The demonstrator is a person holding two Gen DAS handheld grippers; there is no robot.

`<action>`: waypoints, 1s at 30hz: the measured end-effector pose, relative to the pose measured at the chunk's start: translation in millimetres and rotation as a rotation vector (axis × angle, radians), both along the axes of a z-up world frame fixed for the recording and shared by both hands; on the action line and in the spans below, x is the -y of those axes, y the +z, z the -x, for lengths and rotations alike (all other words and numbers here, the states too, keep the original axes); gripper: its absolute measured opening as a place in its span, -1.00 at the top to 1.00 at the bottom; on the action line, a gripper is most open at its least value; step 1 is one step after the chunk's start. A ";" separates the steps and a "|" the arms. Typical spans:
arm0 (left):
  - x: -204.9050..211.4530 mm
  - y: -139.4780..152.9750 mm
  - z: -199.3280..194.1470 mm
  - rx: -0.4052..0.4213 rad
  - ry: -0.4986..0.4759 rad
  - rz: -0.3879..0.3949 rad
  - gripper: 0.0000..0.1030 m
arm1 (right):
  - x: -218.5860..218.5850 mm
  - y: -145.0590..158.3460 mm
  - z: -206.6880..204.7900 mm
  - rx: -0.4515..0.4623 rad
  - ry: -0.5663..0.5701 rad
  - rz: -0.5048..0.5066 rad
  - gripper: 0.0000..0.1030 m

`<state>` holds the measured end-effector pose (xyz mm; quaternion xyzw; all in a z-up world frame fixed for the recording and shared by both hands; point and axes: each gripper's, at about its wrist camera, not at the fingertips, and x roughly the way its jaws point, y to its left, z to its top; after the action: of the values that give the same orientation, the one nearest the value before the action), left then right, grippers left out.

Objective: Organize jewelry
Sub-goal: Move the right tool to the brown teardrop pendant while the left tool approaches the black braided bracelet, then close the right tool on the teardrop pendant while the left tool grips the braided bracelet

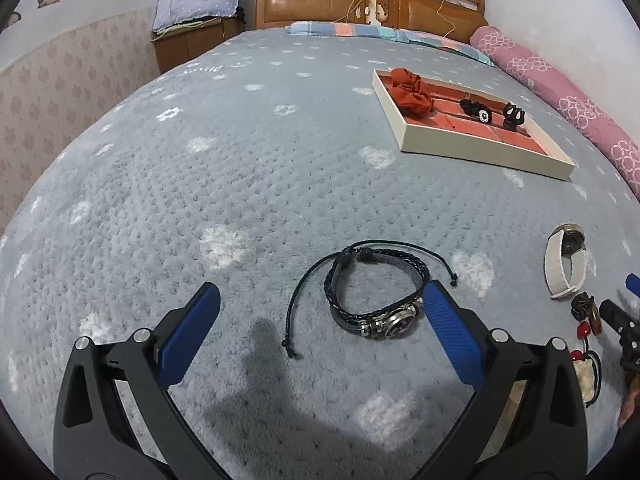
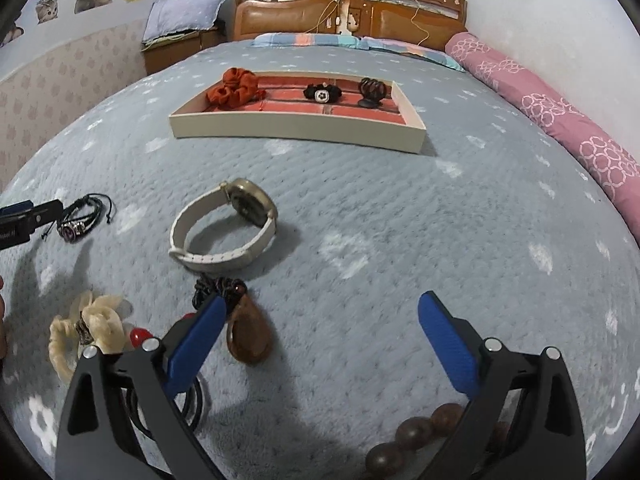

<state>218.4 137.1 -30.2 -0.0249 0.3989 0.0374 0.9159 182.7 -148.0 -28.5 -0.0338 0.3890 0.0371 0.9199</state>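
Left wrist view looks down on a black braided leather bracelet with a round metal charm lying flat on the grey fleece bed cover with white paw prints. The left tool hangs low over it with its blue pads spread wide and nothing between them; the right-hand pad sits just beside the charm, possibly touching it, so a grasp of this bracelet looks like the step in hand. Loose pieces lie scattered near the person, probably waiting to be sorted: a white-strapped wristwatch with a gold case, a brown wooden teardrop pendant on a dark cord, a cream fabric hair tie and a string of brown wooden beads. Farther up the bed a shallow cream tray with a red lining already holds an orange scrunchie, a small black piece and a black claw clip. The right tool is likewise wide apart and empty, its left pad over the pendant's cord
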 end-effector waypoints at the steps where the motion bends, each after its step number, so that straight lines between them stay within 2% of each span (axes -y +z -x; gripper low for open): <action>1: -0.4 -1.4 -0.8 -0.003 -0.001 0.003 -0.90 | -0.1 -1.2 -0.3 -0.007 0.002 -0.001 -0.76; 9: 2.6 -10.3 -15.8 -0.034 -0.033 0.034 -0.90 | -2.8 -11.5 1.1 -0.043 0.017 -0.001 -0.60; 11: 2.7 -12.8 -21.3 -0.048 -0.039 0.049 -0.90 | -3.8 -14.2 -1.3 -0.059 0.027 -0.006 -0.38; 15: 2.6 -18.5 -26.6 -0.072 -0.064 0.087 -0.74 | -1.5 -17.2 -4.0 -0.075 0.038 -0.035 -0.28; 21: 6.0 -23.2 -30.3 -0.097 -0.075 0.082 -0.72 | -5.7 -17.5 -6.1 -0.074 0.059 -0.029 -0.01; 25: 6.3 -25.2 -32.8 -0.110 -0.082 0.084 -0.72 | -8.4 -16.5 -6.6 -0.070 0.076 -0.028 0.26; 30: 7.9 -25.6 -34.7 -0.114 -0.085 0.078 -0.71 | -7.9 -15.6 -6.5 -0.069 0.088 -0.049 0.47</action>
<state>253.1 129.1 -55.8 -0.0413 0.4523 -0.0157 0.8908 189.2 -140.1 -44.1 -0.0272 0.4176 0.0883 0.9039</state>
